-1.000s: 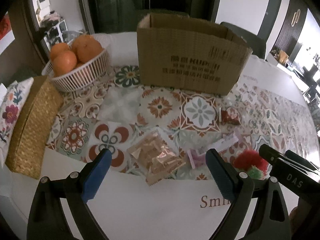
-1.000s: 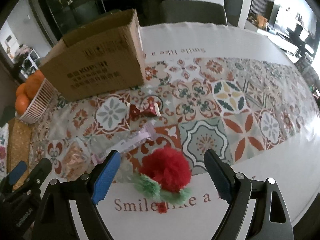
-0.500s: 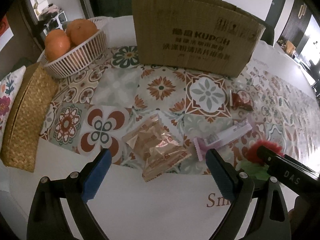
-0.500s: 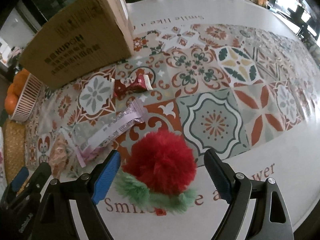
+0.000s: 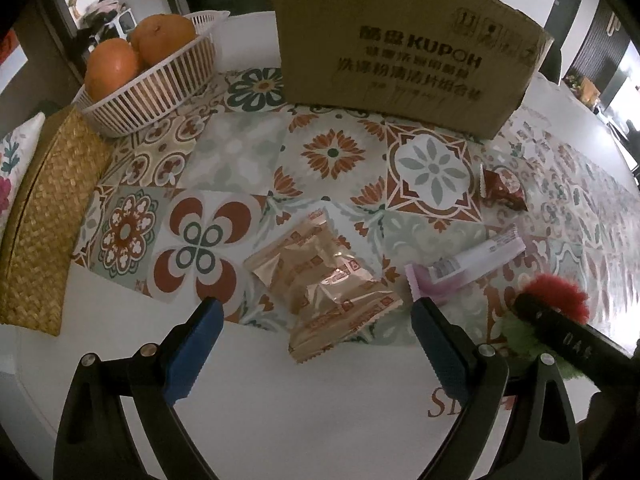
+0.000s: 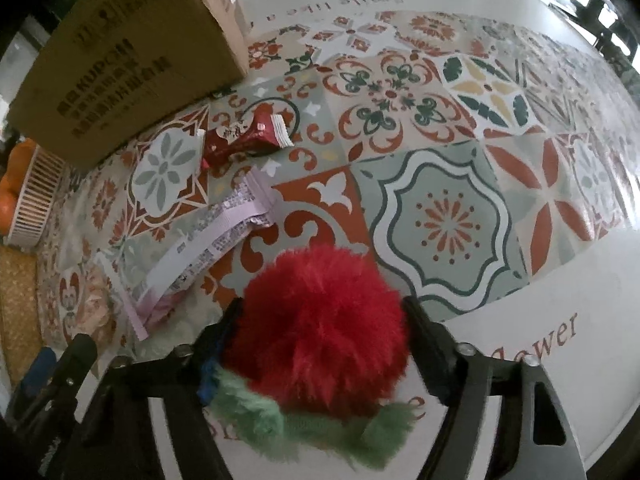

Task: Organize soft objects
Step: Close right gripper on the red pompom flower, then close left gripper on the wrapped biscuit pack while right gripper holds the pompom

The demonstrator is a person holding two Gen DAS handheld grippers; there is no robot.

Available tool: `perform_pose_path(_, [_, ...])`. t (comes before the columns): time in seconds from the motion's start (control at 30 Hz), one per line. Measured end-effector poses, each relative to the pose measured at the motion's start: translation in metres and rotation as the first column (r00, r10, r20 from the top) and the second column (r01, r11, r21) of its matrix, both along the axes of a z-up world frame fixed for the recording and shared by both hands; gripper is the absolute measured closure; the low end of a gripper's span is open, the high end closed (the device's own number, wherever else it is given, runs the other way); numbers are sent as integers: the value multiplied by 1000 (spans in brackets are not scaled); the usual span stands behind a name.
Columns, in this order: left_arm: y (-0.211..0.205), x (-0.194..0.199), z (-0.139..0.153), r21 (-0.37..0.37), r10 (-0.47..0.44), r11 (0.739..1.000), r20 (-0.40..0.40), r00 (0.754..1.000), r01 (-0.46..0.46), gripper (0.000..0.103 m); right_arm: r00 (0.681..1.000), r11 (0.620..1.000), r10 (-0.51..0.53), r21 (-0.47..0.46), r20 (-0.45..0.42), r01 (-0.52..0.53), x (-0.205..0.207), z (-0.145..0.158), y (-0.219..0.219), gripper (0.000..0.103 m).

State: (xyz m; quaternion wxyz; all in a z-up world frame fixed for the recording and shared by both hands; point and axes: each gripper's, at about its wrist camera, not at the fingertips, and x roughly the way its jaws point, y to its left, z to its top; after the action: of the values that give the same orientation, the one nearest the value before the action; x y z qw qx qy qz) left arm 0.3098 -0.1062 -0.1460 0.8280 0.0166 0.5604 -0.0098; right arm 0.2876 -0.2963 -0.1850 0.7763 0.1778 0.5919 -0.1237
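My right claw has just been closing around the red pompom, which sits on the counter between its jaws, fur pressed on both sides, so I judge the grasp is the step in hand. My left claw hangs open above the gold snack packet, gripping nothing. Next I need a firm squeeze, then a lift toward the cardboard box.

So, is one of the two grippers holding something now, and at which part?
The right gripper, its jaws just closing, has the red pompom between its fingers at the fluffy red ball's sides. The left gripper is open and holds nothing.
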Motion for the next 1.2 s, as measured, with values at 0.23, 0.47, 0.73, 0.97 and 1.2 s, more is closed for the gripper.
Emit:
perform_pose_path(0.23, [-2,-2,-2,-17,-9,1000,-7,1000,9,7,1000,1000,4,17,14,-4,-4,1,3,64])
perform_pose_path(0.47, [-1,-3,1,-52,-10,999,-8,1000,10,7,996,998,33,53,79,-37,-14,16,5,65])
perform_pose_path(0.73, [5,8,-2,-91,-79,993,-79,994,72,7,994,997,75,-32,84,-72,-3,30,14,65])
perform_pose_path(0.97, [11,24,4,-81,-138,988,-133,981,128,8,994,997,81,-14,78,-80,6,32,31,65])
perform_pose_path(1.2, [15,31,-4,-118,-42,993,-181,983,20,12,991,994,105,-10,83,-105,15,31,39,65])
